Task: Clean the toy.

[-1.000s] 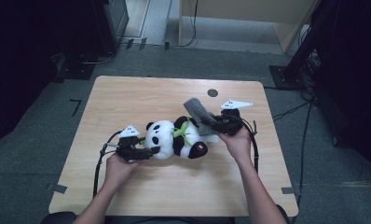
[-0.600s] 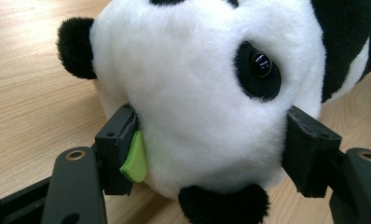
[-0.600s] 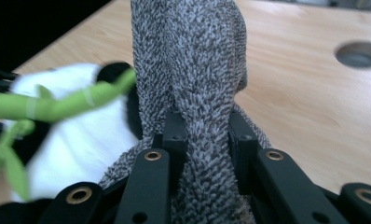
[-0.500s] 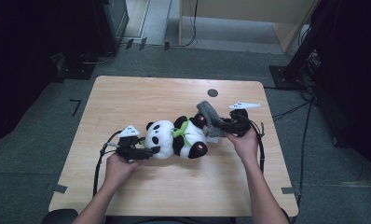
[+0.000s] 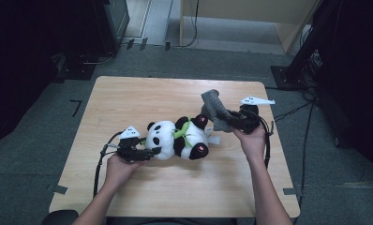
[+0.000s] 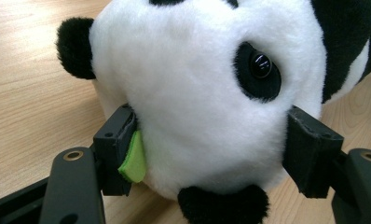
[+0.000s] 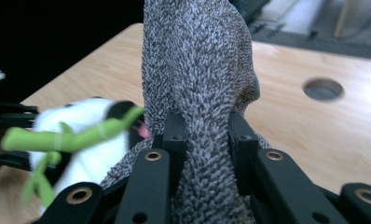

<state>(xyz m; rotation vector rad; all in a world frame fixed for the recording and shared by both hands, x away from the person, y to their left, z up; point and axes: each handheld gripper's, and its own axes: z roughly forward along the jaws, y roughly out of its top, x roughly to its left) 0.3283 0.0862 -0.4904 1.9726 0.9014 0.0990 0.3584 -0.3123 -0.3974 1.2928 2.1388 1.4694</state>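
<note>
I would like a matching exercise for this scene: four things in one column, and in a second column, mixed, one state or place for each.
Things:
1. black-and-white plush panda
2. grey knitted cloth
3. left gripper
4. round hole in the wooden table

States or places:
A. pinched between the jaws of the right gripper
B. lying on the tabletop
C. beyond the cloth, uncovered
D. clamped on the panda's head

Pairs: 1-B, 2-A, 3-D, 4-C
</note>
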